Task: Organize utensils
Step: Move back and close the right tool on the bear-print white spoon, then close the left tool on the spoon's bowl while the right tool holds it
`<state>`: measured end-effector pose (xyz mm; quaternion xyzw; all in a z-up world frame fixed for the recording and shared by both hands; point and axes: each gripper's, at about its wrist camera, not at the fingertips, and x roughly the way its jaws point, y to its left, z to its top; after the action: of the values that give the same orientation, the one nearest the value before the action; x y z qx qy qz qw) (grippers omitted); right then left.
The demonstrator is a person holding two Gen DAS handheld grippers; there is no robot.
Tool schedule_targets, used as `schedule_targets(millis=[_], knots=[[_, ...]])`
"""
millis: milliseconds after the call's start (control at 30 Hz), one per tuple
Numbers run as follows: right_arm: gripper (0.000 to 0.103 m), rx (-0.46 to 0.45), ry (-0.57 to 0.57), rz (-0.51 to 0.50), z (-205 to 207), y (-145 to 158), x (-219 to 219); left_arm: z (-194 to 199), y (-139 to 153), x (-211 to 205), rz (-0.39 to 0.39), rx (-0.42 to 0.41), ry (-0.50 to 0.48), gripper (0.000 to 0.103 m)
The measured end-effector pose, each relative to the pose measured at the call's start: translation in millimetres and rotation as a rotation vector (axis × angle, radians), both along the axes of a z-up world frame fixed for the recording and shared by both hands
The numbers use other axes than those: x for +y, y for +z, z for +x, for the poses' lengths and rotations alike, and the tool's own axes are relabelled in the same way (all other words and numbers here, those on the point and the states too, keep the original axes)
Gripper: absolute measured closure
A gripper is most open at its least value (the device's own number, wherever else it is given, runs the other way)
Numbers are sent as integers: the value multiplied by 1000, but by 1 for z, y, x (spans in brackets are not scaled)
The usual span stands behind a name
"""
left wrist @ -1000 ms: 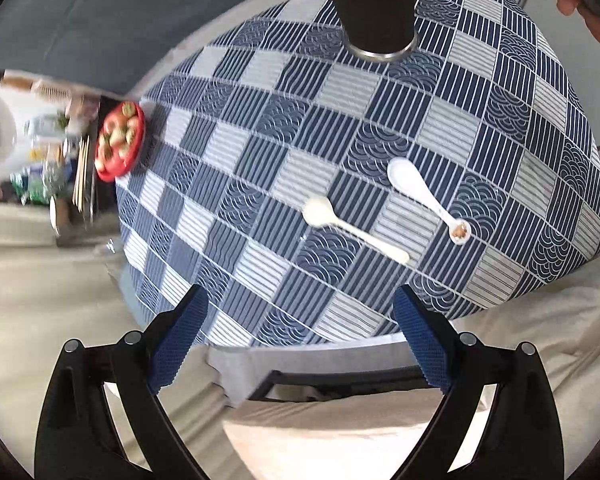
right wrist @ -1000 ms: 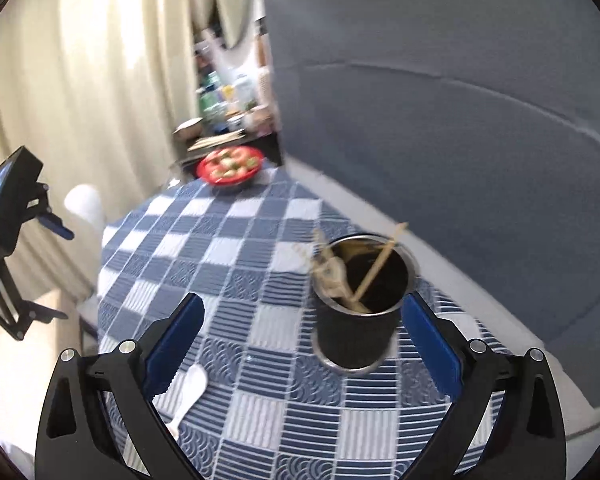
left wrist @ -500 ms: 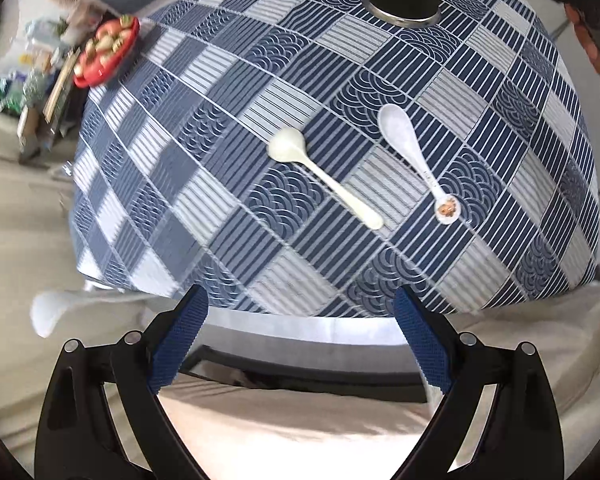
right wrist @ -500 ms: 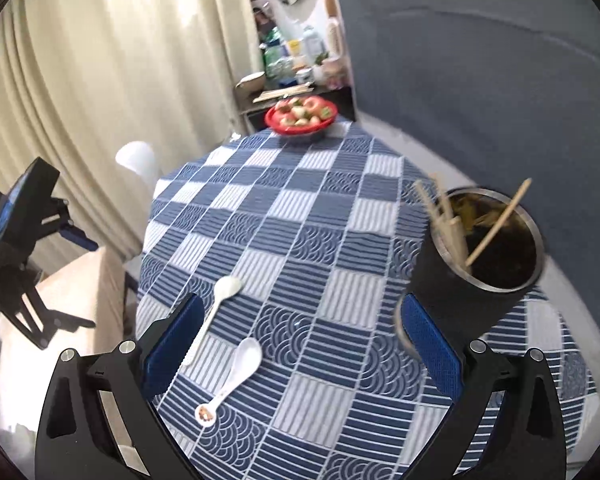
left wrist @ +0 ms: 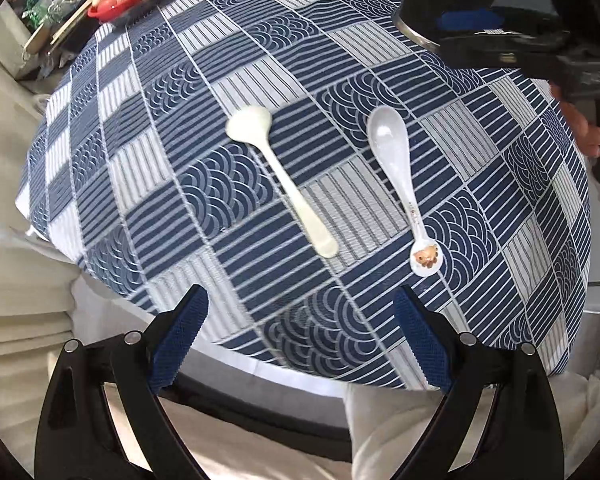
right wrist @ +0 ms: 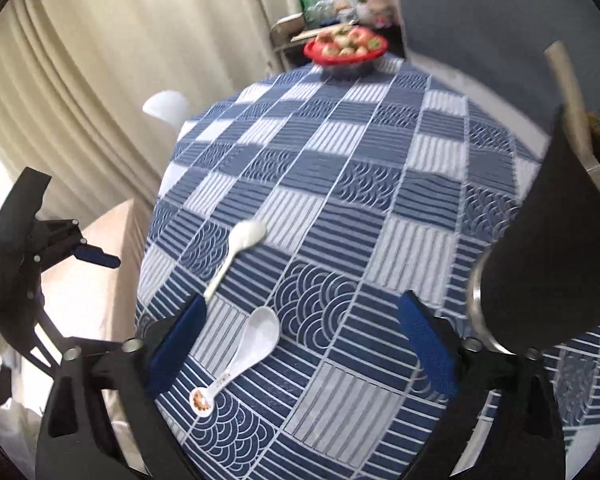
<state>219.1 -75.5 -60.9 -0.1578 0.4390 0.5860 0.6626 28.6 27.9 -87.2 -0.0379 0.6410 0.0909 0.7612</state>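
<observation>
Blue-padded left gripper point(left wrist: 298, 330) gaping wide, empty, hovering over near table edge — right gripper point(right wrist: 300, 340) likewise spread, empty. Lying just beyond on checked tablecloth point(left wrist: 204, 80): cream spoon point(left wrist: 284, 182) and white spoon point(left wrist: 400, 178), side by side, apart. Standing farther right — black utensil cup point(right wrist: 556, 248). Sitting at far edge: red fruit plate point(right wrist: 346, 50).

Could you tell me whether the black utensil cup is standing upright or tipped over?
Upright: the black utensil cup stands on its metal base ring on the blue checked tablecloth, with sticks poking up from its mouth.
</observation>
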Motion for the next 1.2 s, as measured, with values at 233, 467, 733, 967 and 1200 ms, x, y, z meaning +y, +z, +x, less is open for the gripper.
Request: schedule_targets(millis=[233, 467, 733, 967, 1200], knots=[[46, 63, 77, -59, -1, -40, 19, -5, -21, -1, -41, 6, 66, 11], [60, 84, 69, -53, -7, -57, 23, 0, -27, -20, -43, -18, 89, 11], [99, 105, 39, -32, -11, -62, 9, 16, -38, -44, -43, -19, 47, 11], [99, 126, -60, -15, -7, -61, -24, 30, -49, -48, -52, -17, 27, 26], [99, 154, -123, 6, -7, -59, -41, 37, -59, -64, -41, -2, -22, 33]])
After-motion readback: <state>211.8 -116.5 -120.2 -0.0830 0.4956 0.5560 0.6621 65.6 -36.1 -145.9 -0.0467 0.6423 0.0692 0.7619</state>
